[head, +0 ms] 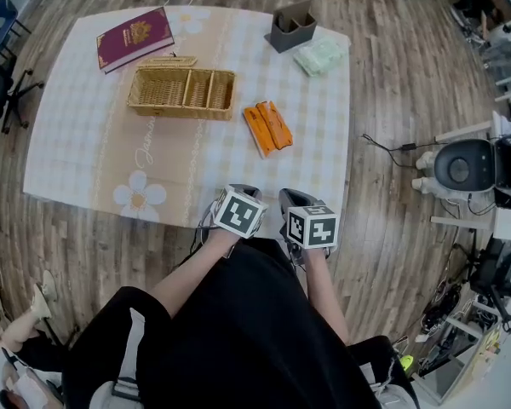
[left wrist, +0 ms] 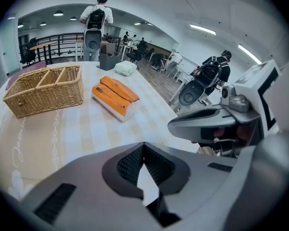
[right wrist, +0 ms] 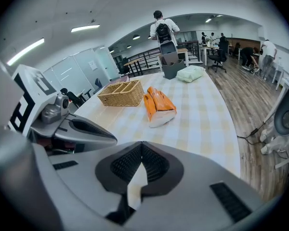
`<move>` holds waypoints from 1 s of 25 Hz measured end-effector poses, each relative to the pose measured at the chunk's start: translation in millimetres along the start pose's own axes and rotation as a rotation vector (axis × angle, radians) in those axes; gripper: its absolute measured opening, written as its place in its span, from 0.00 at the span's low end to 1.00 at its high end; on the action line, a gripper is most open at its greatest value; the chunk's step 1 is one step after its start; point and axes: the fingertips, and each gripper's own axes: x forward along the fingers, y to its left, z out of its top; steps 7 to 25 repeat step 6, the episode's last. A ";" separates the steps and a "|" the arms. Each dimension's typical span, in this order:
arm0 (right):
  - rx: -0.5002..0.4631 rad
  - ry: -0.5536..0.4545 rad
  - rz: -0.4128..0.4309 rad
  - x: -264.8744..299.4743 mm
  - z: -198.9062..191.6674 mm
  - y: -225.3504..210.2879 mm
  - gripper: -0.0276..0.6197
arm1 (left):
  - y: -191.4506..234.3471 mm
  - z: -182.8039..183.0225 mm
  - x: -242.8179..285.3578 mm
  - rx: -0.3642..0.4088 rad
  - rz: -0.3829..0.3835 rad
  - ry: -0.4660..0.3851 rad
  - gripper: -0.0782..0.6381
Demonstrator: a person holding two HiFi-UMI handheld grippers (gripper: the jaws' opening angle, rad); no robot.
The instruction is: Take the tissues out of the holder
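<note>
Step reads as either pre-start or already done: both grippers idle at the near table edge, nothing in hand. Left gripper point(head: 237, 196) has its jaws together and empty, with only tablecloth point(head: 94, 160) showing past the tips in the left gripper view. Right gripper point(head: 295, 201) is the same, jaws closed on nothing. Orange tissue packs point(head: 268, 126), two side by side, lie flat on the cloth mid-table, just beside the right end of the wicker basket point(head: 179, 109) and not in it; the basket compartments look empty from the head view. At the far edge there is a dark grey holder point(head: 291, 25), contents not visible, with a pale green tissue pack point(head: 321, 56) just beside it on the cloth. The red book point(head: 134, 37) at far left is unrelated. The orange packs sit ahead of both sets of jaws, well apart from them with no contact, roughly centred in both gripper views. My guess is that the tissues are already out. If not, the next move needs the jaws opened and a reach forward across the table to the far holder.
</note>
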 end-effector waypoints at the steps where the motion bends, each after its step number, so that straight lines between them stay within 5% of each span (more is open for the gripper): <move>1: -0.005 0.000 0.002 0.7 1.4 -0.4 0.06 | 1.6 0.7 0.1 -0.003 0.004 -0.003 0.11; 25: -0.012 0.000 0.005 1.4 3.6 -4.1 0.07 | 6.1 -0.5 -3.1 -0.022 0.011 -0.007 0.11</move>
